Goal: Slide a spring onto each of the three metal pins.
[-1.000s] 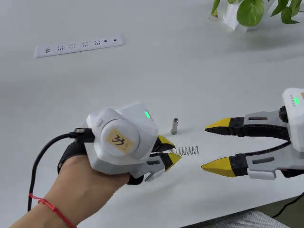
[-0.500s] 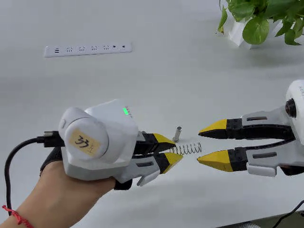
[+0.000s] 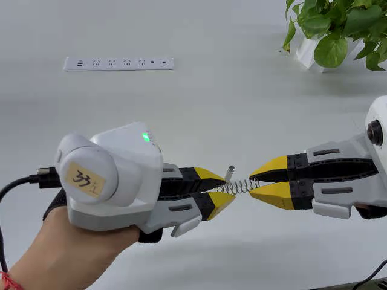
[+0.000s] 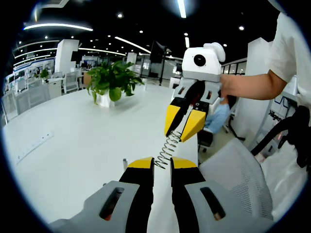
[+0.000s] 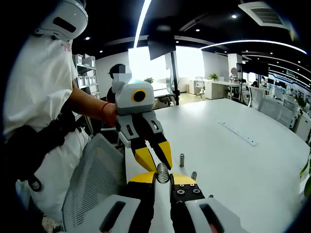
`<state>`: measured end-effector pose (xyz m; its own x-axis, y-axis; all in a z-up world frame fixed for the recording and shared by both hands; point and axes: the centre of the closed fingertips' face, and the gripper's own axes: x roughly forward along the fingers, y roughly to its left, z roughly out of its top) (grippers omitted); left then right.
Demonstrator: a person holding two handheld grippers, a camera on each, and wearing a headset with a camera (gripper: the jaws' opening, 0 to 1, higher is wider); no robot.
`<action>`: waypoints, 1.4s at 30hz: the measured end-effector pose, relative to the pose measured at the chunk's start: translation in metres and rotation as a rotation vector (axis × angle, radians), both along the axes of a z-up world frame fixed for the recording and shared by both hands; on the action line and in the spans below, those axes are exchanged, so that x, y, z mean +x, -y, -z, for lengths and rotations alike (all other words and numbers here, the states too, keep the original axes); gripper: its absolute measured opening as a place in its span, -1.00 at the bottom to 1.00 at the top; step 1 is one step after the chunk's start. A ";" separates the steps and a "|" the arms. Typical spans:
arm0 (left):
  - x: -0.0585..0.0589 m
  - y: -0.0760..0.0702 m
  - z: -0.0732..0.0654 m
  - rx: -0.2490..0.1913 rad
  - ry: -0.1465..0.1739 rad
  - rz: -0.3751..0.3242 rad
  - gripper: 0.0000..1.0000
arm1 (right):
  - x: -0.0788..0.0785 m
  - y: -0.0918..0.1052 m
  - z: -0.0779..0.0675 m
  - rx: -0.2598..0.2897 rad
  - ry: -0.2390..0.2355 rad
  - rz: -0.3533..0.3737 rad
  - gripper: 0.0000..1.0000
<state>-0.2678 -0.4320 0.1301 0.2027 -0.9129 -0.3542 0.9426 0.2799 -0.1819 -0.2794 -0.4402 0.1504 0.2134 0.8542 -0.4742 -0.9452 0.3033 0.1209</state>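
Spring [image 3: 242, 186] is now caught at both ends and hangs in the air just above the table [image 3: 199, 109], at the lower centre of the head view. A second ago only the left gripper [image 3: 227, 188] had it, pinching its left end, while the right gripper [image 3: 252, 183] stood wide open and apart from the free end. Half a second ago its jaws had narrowed, and now they have closed onto the spring's right end. In the left gripper view the coil [image 4: 167, 148] stretches from that gripper's own clamped tips [image 4: 163, 164] up to the right gripper [image 4: 176, 136]. In the right gripper view its end shows as a ring [image 5: 162, 172] between that gripper's tips [image 5: 163, 178]. This looks like a handover or a re-grip, so that one end can be freed and aimed at a pin. No spring sits on any pin yet. One metal pin [image 3: 230, 173] stands upright just behind the coil in the head view, and the right gripper view shows two pins [image 5: 182, 159] [image 5: 193, 175] just beyond the tips. The table's near edge lies close, at the lower right of the head view, with a mesh chair [image 5: 92, 179] beyond it, so a dropped spring could roll off. Toward the top of the frame the surface is bare up to the power strip [image 3: 119, 63] at upper left and the plant [image 3: 338, 30] at upper right, both well apart.
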 end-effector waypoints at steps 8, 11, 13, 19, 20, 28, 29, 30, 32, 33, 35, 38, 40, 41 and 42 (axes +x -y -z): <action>-0.003 -0.001 -0.001 -0.018 0.000 0.003 -0.81 | -0.002 -0.002 -0.002 -0.015 -0.003 -0.013 -0.87; -0.003 -0.001 -0.002 -0.025 -0.003 0.003 -0.81 | -0.002 -0.003 -0.003 -0.018 0.000 -0.016 -0.87; -0.004 -0.001 -0.002 -0.022 0.005 0.009 -0.82 | -0.002 -0.003 -0.004 -0.021 0.002 -0.016 -0.87; -0.007 -0.001 0.000 -0.023 0.004 0.017 -0.82 | -0.002 -0.005 -0.006 -0.022 0.001 -0.024 -0.87; -0.008 -0.001 0.001 -0.017 0.014 0.023 -0.85 | -0.001 -0.005 -0.007 -0.021 -0.001 -0.022 -0.87; -0.007 0.002 0.002 -0.022 0.015 0.027 -0.85 | -0.001 -0.011 -0.011 -0.028 -0.003 -0.037 -0.87; -0.007 0.001 0.001 -0.023 0.018 0.029 -0.85 | -0.001 -0.012 -0.012 -0.029 -0.003 -0.041 -0.87; -0.007 0.002 0.001 -0.022 0.020 0.031 -0.85 | 0.000 -0.012 -0.011 -0.030 -0.002 -0.042 -0.87; -0.008 0.002 0.001 -0.021 0.026 0.036 -0.85 | 0.001 -0.012 -0.012 -0.032 -0.003 -0.047 -0.87; -0.008 0.001 0.001 -0.020 0.029 0.037 -0.85 | 0.001 -0.012 -0.012 -0.033 -0.002 -0.049 -0.87; -0.009 0.001 0.001 -0.017 0.035 0.042 -0.85 | 0.001 -0.014 -0.014 -0.034 0.001 -0.055 -0.87; -0.011 0.001 0.001 -0.010 0.044 0.050 -0.86 | 0.001 -0.017 -0.016 -0.036 0.005 -0.065 -0.87; -0.013 0.001 0.001 -0.006 0.048 0.054 -0.86 | 0.000 -0.019 -0.017 -0.038 0.007 -0.071 -0.87; -0.013 0.001 0.001 -0.004 0.051 0.057 -0.86 | 0.000 -0.020 -0.017 -0.039 0.007 -0.074 -0.87; -0.014 0.001 0.001 -0.003 0.053 0.060 -0.86 | -0.001 -0.021 -0.017 -0.040 0.008 -0.076 -0.87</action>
